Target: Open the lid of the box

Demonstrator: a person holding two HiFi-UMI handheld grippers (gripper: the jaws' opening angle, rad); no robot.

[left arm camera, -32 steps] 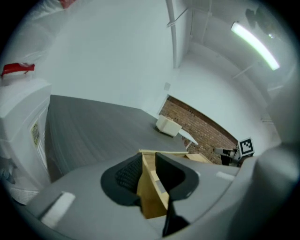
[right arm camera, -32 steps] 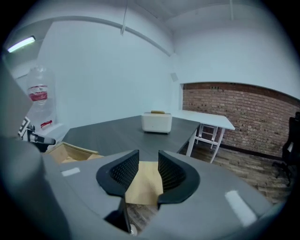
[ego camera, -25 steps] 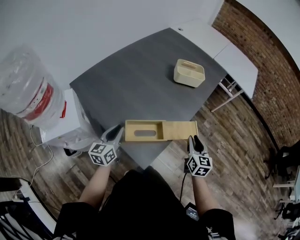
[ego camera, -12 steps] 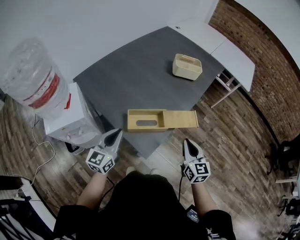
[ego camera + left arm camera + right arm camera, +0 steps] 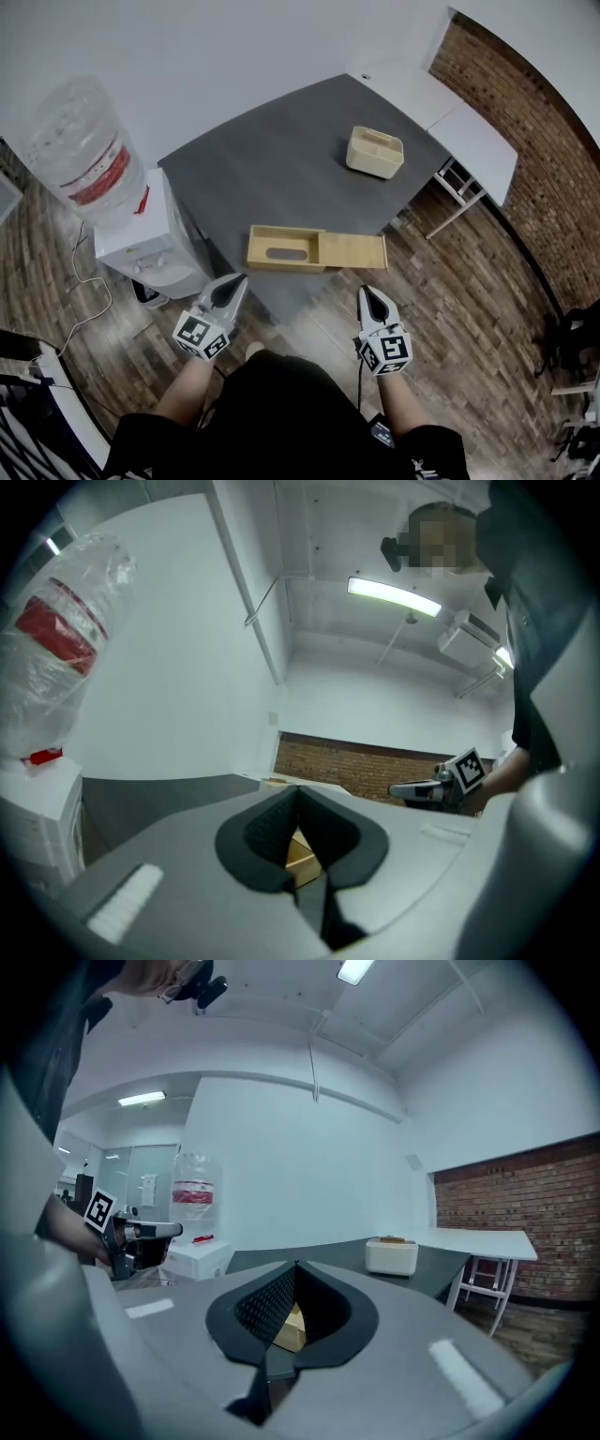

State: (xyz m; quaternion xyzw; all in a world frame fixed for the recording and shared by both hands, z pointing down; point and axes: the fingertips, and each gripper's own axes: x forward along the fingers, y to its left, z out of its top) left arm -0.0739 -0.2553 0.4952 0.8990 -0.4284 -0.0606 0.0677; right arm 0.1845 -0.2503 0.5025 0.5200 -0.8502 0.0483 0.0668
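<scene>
Now, both tools are withdrawn from the box. One second earlier, the left tool was set at the left end of the box and the right tool at the outer end of the lid. Both are now held off the near edge of the surface, over the floor, well apart from the box and from each other.

Tool state:
- Left tool: in the left gripper view the jaws are seen closed tip to tip. Nothing is gripped; only a sliver of the box is seen beyond the gap below the tips.
- Right tool: in the right gripper view the jaws are likewise closed on nothing.

Box state:
- The box lies near the front corner of the surface.
- The lid is slid out to the right, in line with the box and still touching it.
- An oval slot is exposed in the left part of the box.
- The offset of the lid against the box appears unchanged across the head-view pictures.

The sliding stroke is therefore judged to be finished, with release and retreat carried out. The task is judged done or nearly so. Whether the lid can be drawn out further cannot be determined. The cream container at the far side is not involved.
</scene>
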